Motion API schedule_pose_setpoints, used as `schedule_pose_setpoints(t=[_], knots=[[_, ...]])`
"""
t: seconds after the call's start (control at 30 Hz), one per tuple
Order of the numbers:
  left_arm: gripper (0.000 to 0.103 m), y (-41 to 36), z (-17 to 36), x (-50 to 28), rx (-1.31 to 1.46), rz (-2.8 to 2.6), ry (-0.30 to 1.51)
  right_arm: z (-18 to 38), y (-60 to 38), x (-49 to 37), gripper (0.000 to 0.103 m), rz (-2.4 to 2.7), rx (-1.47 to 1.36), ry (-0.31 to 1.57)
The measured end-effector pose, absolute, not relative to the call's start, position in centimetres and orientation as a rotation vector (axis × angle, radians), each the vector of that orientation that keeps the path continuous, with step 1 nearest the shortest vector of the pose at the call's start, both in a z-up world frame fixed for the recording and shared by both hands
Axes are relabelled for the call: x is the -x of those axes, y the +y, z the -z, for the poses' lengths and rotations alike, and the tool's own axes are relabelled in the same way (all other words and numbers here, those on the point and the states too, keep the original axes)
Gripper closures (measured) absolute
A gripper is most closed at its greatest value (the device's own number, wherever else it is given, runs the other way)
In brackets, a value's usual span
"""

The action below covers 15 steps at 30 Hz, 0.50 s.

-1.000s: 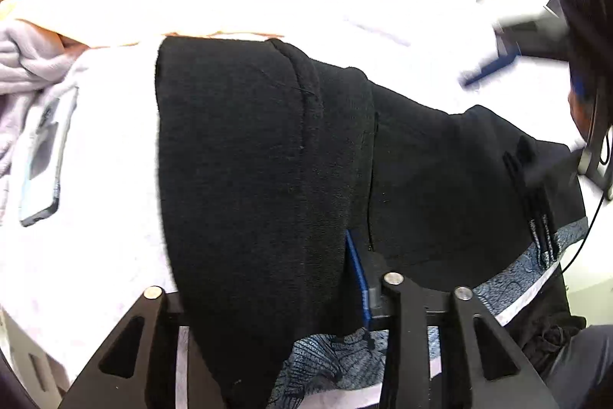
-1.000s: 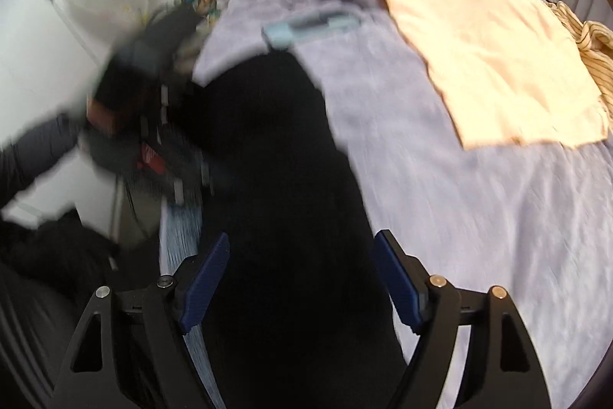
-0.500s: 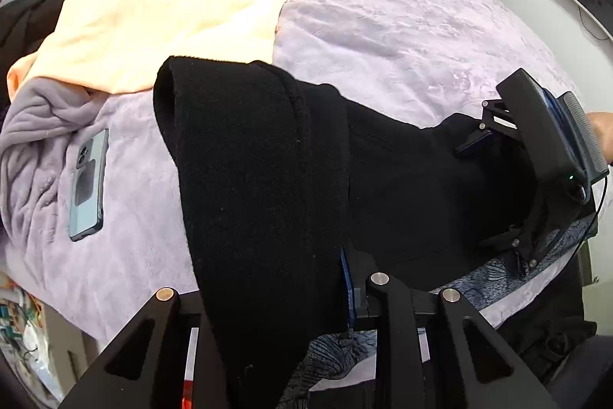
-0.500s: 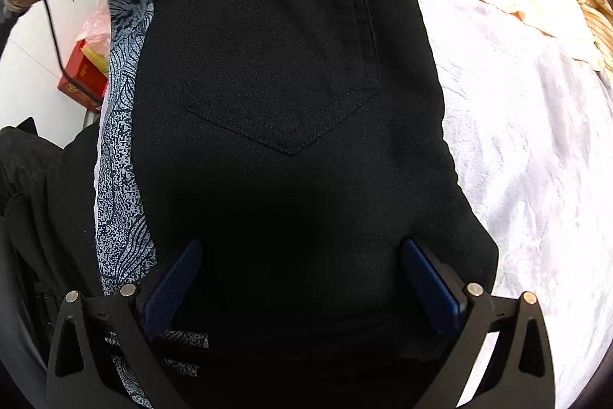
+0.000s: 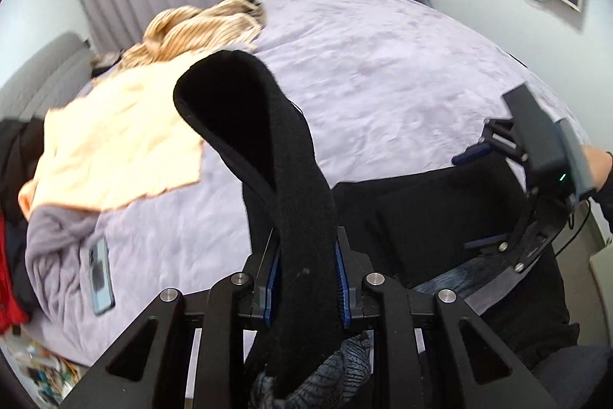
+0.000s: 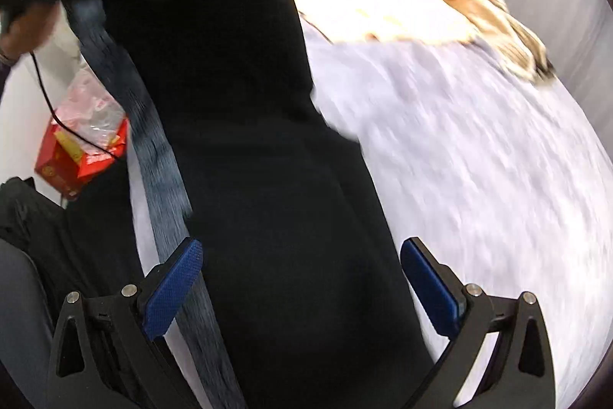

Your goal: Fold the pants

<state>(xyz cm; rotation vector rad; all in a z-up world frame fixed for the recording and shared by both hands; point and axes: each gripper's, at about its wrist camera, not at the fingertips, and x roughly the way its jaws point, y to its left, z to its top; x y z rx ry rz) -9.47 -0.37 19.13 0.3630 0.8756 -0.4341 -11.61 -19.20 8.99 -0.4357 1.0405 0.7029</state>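
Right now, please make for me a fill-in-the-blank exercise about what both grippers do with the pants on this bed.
1. The left gripper is ____ on a raised fold of the black pants.
2. The right gripper has its blue pads ____, with the pants lying between them.
3. The phone lies on the ____ blanket.
4. The peach-coloured cloth lies to the ____ of the raised fold in the left wrist view.

Missing words: shut; open; lilac; left
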Motion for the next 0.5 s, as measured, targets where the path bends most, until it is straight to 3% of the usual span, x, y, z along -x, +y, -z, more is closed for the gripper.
schedule_pose_setpoints(t=[0.2,0.5], knots=[[0.079,-8.5,-19.2,10.6,-0.465,0.554,0.849,-4.9,-20.5,14.9,0.000,-0.643,0.472,1.076],[0.083,-17.8,-17.8,12.8,-0.552,0.644,0.902,-8.4,-26.0,18.1,0.000,-0.556,0.412,0.986]])
